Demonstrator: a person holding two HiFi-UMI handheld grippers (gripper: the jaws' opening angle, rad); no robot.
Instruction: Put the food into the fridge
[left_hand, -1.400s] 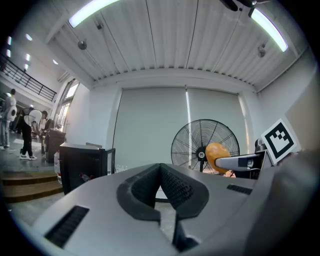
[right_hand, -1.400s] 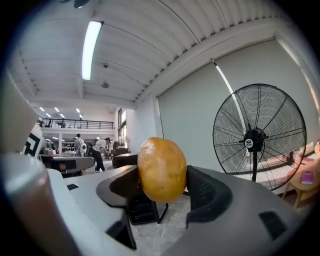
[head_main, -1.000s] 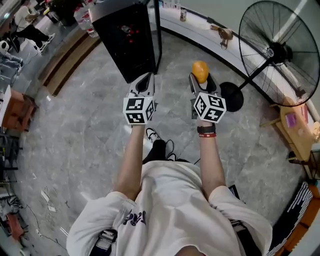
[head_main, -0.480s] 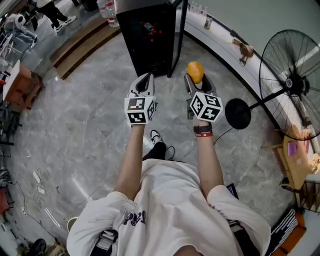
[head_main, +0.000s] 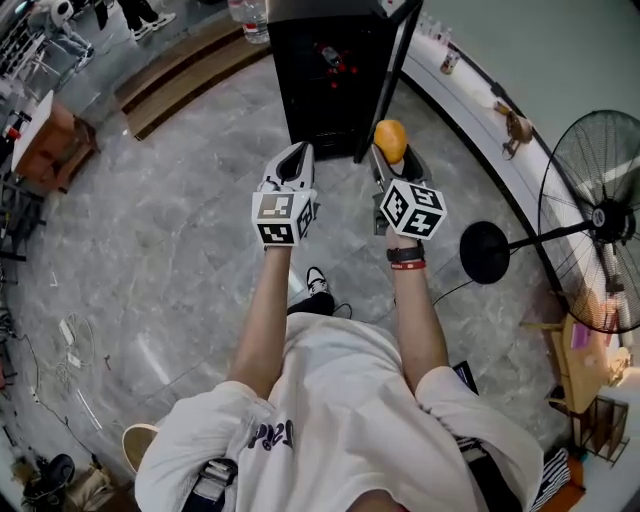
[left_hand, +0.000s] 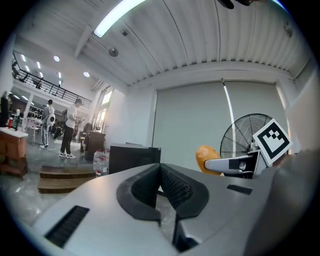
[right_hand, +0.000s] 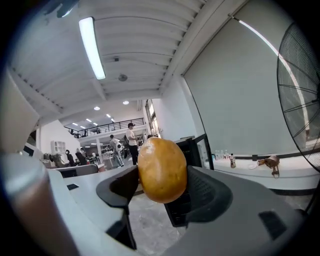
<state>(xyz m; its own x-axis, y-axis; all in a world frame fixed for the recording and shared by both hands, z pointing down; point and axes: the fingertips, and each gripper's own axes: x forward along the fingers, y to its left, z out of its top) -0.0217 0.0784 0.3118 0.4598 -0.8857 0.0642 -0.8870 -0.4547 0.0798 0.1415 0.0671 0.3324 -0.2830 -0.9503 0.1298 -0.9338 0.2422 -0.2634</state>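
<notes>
My right gripper (head_main: 392, 152) is shut on an orange-brown oval piece of food (head_main: 390, 140), held out in front of me. In the right gripper view the food (right_hand: 161, 170) sits squeezed between the two dark pads, filling the gap. My left gripper (head_main: 293, 158) is level with it on the left, shut with nothing between its pads (left_hand: 170, 186). A black fridge (head_main: 330, 70) stands just ahead of both grippers, its door (head_main: 395, 60) swung open on the right. From the left gripper view the food (left_hand: 206, 157) shows at the right, beyond the fridge (left_hand: 132, 157).
A standing fan (head_main: 600, 220) with a round black base (head_main: 485, 252) is on the right. A white ledge (head_main: 470, 110) with small bottles curves behind the fridge. Wooden steps (head_main: 190, 70) lie at the left; people stand far off.
The fridge has come closer and more to the centre ahead of the grippers; the fan has slid off to the right. Both grippers keep their pose, the food still held.
</notes>
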